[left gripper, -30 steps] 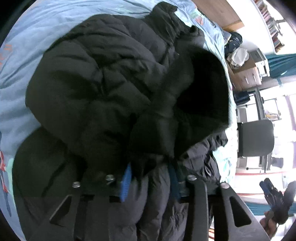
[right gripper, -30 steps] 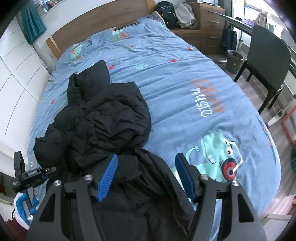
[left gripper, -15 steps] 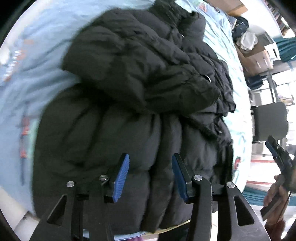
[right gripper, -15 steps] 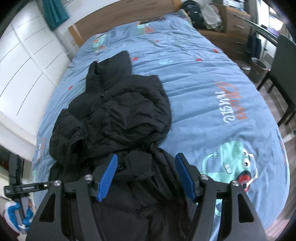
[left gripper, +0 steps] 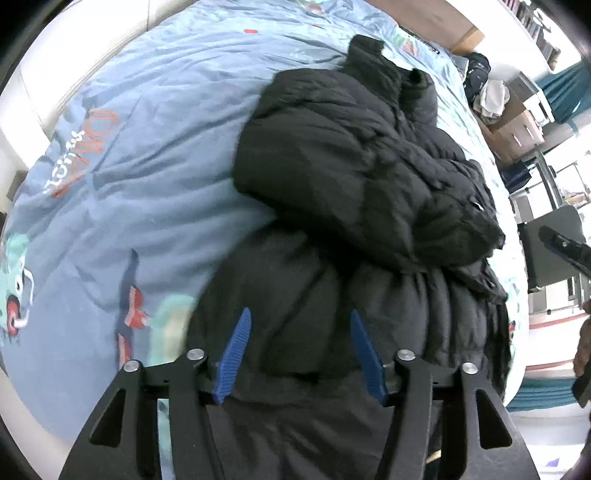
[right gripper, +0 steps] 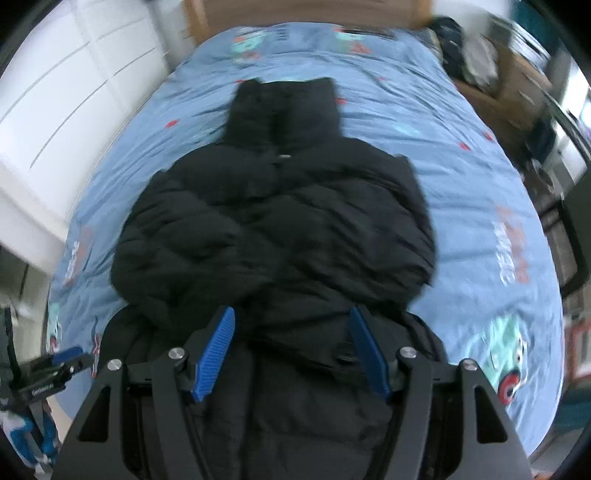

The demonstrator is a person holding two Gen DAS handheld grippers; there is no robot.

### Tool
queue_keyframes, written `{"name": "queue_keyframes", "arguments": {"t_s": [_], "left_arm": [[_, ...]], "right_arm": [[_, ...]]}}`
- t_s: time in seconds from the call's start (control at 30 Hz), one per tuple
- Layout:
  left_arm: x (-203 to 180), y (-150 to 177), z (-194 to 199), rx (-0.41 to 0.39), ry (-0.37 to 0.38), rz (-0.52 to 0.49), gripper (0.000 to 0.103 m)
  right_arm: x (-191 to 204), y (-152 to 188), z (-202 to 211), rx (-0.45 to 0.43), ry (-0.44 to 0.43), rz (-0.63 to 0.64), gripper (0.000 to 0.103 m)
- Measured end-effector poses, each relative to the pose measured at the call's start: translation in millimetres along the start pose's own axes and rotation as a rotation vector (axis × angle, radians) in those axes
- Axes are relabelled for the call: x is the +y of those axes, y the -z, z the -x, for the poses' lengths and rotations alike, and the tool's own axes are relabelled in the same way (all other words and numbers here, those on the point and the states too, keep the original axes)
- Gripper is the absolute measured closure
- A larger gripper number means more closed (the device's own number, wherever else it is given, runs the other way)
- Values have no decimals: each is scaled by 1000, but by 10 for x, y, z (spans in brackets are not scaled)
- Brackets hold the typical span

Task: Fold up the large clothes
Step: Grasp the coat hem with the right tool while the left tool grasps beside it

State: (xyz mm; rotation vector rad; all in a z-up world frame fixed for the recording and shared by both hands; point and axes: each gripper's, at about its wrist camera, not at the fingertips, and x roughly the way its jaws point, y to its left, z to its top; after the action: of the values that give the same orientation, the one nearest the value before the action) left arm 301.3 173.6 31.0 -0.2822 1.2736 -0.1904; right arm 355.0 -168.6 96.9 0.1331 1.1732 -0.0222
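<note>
A black puffer jacket lies on the blue bed, its sleeves crossed over the chest and its hood pointing to the headboard. It also fills the middle of the right wrist view. My left gripper is open and empty above the jacket's lower left part. My right gripper is open and empty above the jacket's lower middle. The left gripper also shows at the left edge of the right wrist view.
The bed sheet has cartoon prints and red lettering. A wooden headboard stands at the far end. A dark chair and wooden drawers stand beside the bed. White wardrobe doors line the other side.
My left gripper has let go of the jacket sleeve, which now lies across the chest, and has pulled back and opened. My right gripper has swung left to face the jacket squarely.
</note>
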Motion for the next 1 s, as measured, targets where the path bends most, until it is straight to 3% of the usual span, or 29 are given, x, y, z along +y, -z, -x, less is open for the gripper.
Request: {"name": "queue_keyframes", "arguments": {"t_s": [0.07,0.27,0.47,0.6,0.87,1.0], "left_arm": [[118,-80,-9,-5,-3,0,40],[206,-172,60,-50,-70,7,40],[79,-221,-60,-45,-115,73,38],[-54,-438,-172,-68,-102,96,38],[-385,-1118,-576,-105,-97,-21,38],[-421,-1298,-1005,-79,-104,-56,34]], "right_arm": [[330,-80,-39,2,-17,53,39],[793,-161,-372,6,-100,160,39],[824,-136,-650,24,-155,239,39],[834,-106,-700,26,-166,326,39],[877,-191,-1003,29,-177,343,39],[766,-74,-1222,57,-156,337,39]]}}
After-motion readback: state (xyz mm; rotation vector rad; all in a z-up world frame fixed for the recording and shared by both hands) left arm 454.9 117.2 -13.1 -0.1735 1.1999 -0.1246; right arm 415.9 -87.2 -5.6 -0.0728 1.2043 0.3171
